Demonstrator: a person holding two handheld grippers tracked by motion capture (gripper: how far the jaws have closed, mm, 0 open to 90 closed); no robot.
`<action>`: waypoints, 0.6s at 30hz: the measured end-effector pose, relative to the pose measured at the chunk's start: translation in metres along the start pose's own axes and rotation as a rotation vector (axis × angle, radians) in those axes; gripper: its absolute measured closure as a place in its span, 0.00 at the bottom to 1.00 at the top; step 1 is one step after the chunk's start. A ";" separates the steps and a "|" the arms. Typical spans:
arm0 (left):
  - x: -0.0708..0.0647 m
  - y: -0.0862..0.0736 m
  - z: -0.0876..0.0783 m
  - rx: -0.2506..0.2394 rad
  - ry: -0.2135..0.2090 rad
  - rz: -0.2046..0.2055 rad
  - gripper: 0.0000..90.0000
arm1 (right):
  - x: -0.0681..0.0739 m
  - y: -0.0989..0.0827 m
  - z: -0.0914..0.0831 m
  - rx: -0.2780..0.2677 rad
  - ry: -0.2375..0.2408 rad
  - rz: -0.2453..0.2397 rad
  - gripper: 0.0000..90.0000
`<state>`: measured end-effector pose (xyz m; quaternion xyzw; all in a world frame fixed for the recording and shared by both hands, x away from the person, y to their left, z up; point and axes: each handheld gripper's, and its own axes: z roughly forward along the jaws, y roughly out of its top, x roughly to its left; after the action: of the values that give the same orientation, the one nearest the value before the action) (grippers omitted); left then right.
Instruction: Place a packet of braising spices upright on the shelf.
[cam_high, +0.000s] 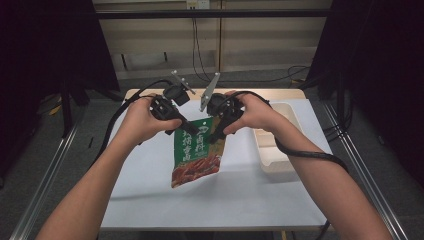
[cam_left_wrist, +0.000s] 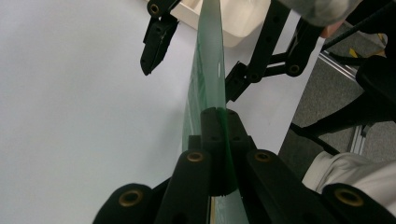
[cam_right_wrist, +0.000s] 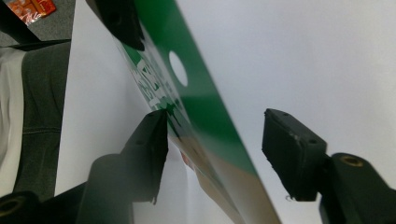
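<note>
The left gripper (cam_high: 186, 127) is clamped on the top edge of the green snack bag (cam_high: 196, 152). The right gripper (cam_high: 216, 134) has its jaws half open around the other top corner, one pad at the bag, the other apart. The bag hangs above the white table (cam_high: 150, 195), beside a white tray (cam_high: 280, 162).

A white-topped table (cam_high: 150, 200) stands under studio light, a shallow cream tray (cam_high: 272, 150) (right side, near the edge) resting on it.
</note>
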<state>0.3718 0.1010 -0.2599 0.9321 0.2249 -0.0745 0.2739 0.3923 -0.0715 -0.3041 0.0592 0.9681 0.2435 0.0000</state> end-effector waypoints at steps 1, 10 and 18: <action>0.001 0.001 -0.001 0.006 0.002 0.010 1.00 | 0.000 0.001 0.000 0.004 0.000 0.002 0.48; 0.002 -0.001 -0.004 -0.005 0.011 0.014 1.00 | -0.001 0.004 0.002 0.022 0.053 -0.013 0.79; 0.005 -0.004 -0.009 -0.044 0.016 0.007 0.99 | 0.002 0.009 -0.004 0.061 0.080 0.002 1.00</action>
<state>0.3744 0.1101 -0.2556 0.9272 0.2255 -0.0611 0.2928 0.3910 -0.0655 -0.2960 0.0506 0.9742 0.2161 -0.0406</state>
